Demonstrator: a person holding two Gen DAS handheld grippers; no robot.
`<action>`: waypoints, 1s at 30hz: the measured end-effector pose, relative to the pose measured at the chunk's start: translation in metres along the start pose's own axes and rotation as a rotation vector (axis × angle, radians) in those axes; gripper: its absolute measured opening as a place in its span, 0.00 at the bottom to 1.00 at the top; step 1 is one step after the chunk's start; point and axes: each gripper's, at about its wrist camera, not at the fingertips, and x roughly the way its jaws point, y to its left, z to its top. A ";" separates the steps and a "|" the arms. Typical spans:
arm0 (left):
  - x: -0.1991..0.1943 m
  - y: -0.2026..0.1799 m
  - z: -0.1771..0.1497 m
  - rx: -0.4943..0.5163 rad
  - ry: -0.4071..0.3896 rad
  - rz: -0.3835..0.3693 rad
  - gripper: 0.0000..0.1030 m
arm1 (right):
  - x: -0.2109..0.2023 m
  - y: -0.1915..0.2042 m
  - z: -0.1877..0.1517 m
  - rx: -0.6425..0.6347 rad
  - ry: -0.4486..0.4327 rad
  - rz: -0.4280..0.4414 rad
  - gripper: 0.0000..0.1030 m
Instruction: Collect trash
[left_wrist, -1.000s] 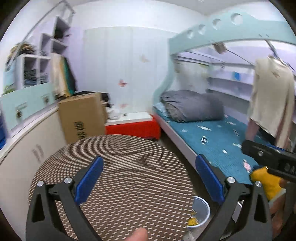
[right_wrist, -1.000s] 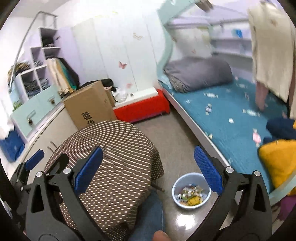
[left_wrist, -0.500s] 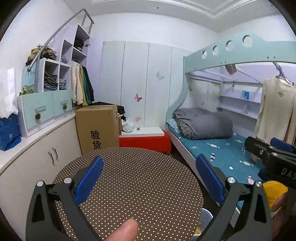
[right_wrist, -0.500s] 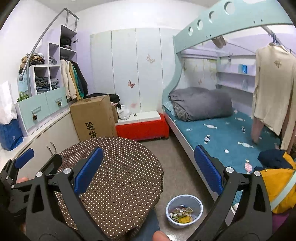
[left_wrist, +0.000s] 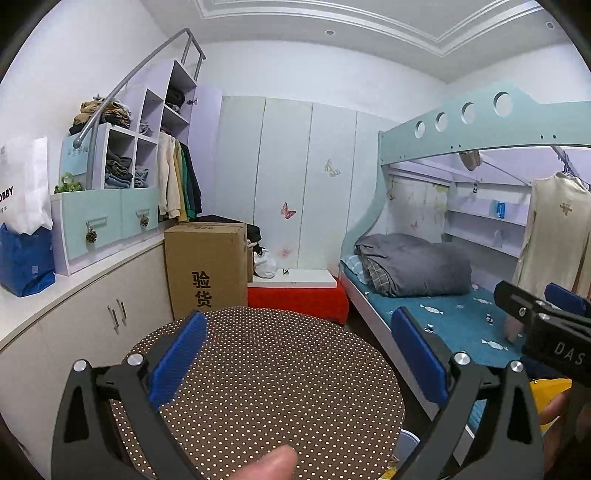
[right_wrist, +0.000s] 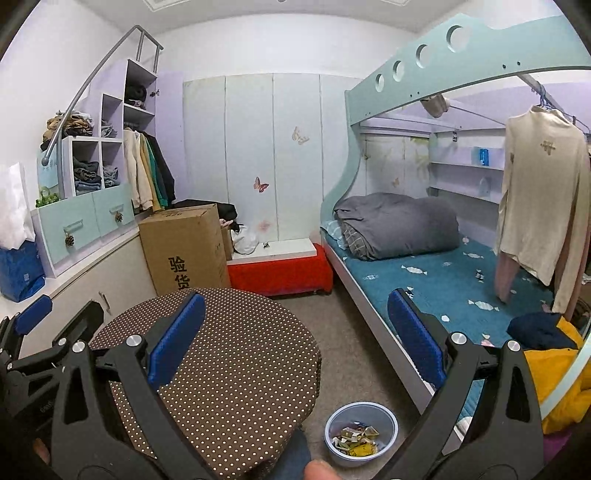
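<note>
A small pale blue bin (right_wrist: 361, 432) stands on the floor to the right of the round brown dotted table (right_wrist: 236, 373). It holds several crumpled wrappers (right_wrist: 355, 438). My right gripper (right_wrist: 295, 347) is open and empty, raised above the table's right edge. My left gripper (left_wrist: 299, 358) is open and empty, raised over the table top (left_wrist: 273, 391), which carries nothing. In the left wrist view only the bin's rim (left_wrist: 406, 439) peeks out under the table edge. The right gripper shows at the right of that view (left_wrist: 546, 325).
A bunk bed (right_wrist: 443, 273) with a grey duvet runs along the right. A cardboard box (right_wrist: 184, 247) and a red bench (right_wrist: 277, 269) stand behind the table. White cabinets (left_wrist: 92, 317) line the left. A yellow garment (right_wrist: 554, 384) lies on the bed's near end.
Both grippers have tilted upward, so the views rose from table and floor to the room and ceiling. Both stay open and empty.
</note>
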 end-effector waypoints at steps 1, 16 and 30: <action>0.000 0.000 0.000 0.001 0.001 -0.001 0.95 | 0.000 0.000 0.000 0.003 0.000 0.000 0.94; 0.002 0.006 0.001 0.008 -0.002 -0.004 0.95 | 0.001 0.004 0.004 0.000 -0.006 0.007 0.94; 0.002 0.012 0.001 0.003 -0.025 -0.009 0.95 | 0.002 0.008 0.007 0.005 -0.008 0.008 0.94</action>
